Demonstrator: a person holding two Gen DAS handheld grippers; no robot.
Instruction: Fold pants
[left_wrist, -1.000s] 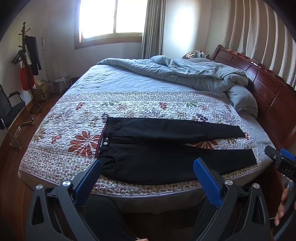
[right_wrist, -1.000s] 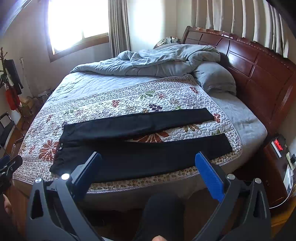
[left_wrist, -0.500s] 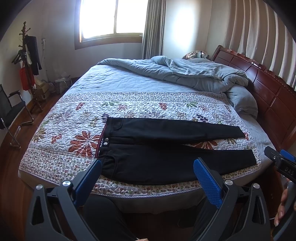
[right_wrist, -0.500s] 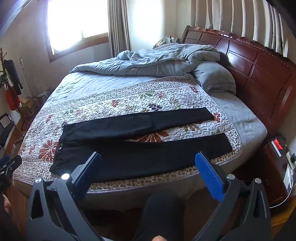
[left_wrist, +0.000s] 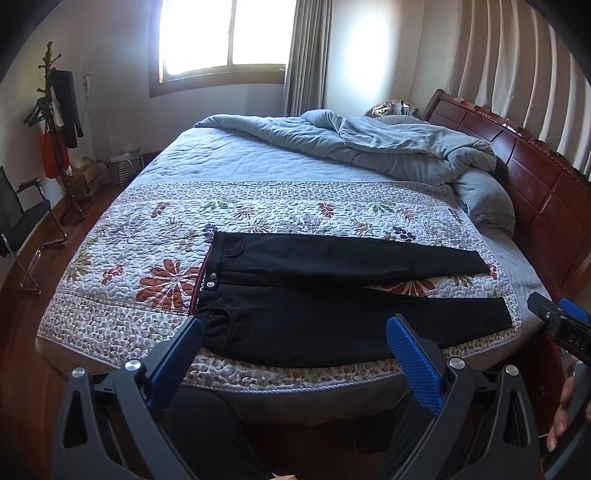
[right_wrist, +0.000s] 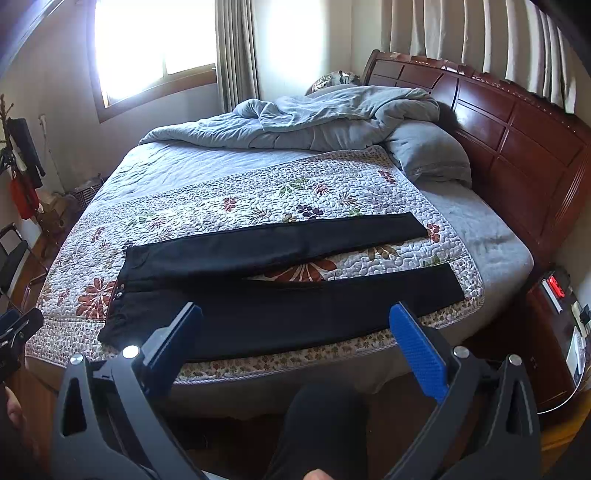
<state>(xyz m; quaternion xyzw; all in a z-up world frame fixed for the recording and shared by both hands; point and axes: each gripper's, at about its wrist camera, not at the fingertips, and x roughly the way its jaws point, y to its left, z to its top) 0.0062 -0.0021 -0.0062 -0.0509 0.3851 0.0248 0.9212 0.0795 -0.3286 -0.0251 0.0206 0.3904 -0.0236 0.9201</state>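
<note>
Black pants (left_wrist: 332, 295) (right_wrist: 280, 288) lie flat on the floral quilt (left_wrist: 147, 251) near the bed's front edge, waistband to the left, both legs spread apart toward the right. My left gripper (left_wrist: 295, 350) hangs open in front of the bed, level with the waist end, holding nothing. Over the near leg's side, my right gripper (right_wrist: 295, 339) is also open and empty, short of the fabric. It shows too in the left wrist view at the right edge, right gripper (left_wrist: 557, 325).
A rumpled grey-blue duvet (left_wrist: 369, 147) and pillow (right_wrist: 428, 155) fill the far side by the wooden headboard (right_wrist: 517, 122). A nightstand (right_wrist: 554, 325) stands right of the bed, a chair (left_wrist: 22, 221) and coat rack (left_wrist: 55, 110) left. The person's dark-clad legs (right_wrist: 317, 424) stand before the bed.
</note>
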